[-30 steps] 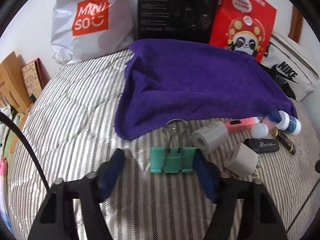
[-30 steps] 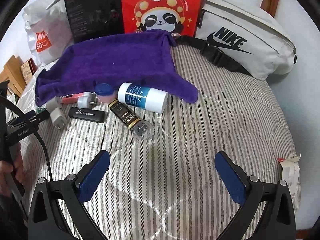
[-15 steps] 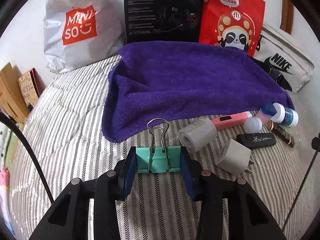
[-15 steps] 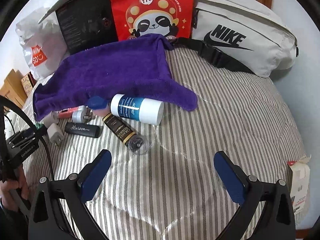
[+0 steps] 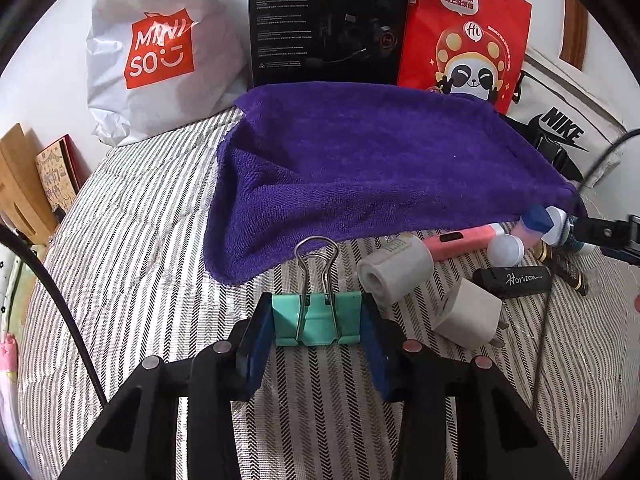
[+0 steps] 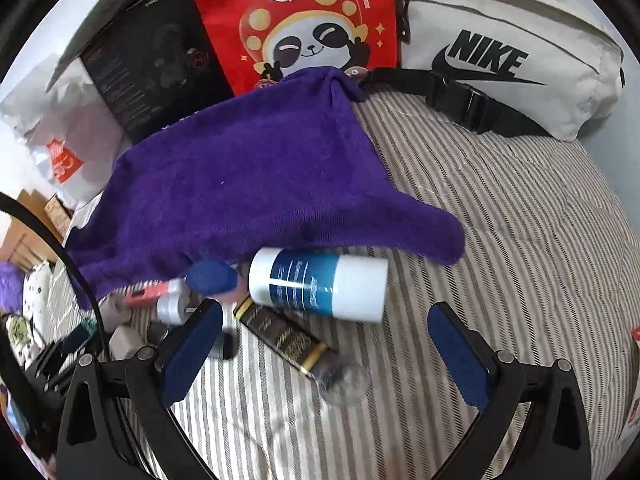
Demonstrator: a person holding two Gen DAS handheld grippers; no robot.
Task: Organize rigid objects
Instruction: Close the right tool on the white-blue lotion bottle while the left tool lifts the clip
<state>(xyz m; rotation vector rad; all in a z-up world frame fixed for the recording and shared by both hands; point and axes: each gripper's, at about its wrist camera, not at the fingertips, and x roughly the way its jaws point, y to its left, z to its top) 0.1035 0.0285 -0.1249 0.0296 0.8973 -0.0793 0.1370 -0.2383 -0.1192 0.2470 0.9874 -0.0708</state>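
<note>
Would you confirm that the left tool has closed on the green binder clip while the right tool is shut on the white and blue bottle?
Not quite: the right tool stands open, short of the white and blue bottle, as the right wrist view shows. The left tool does grip the green binder clip.

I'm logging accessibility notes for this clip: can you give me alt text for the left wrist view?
The left hand-held gripper is shut on a teal binder clip on a striped bedspread, its wire handles pointing away. Just beyond lie a purple towel and, to the right, a grey roll, a white charger and a black Horizon stick.
</note>
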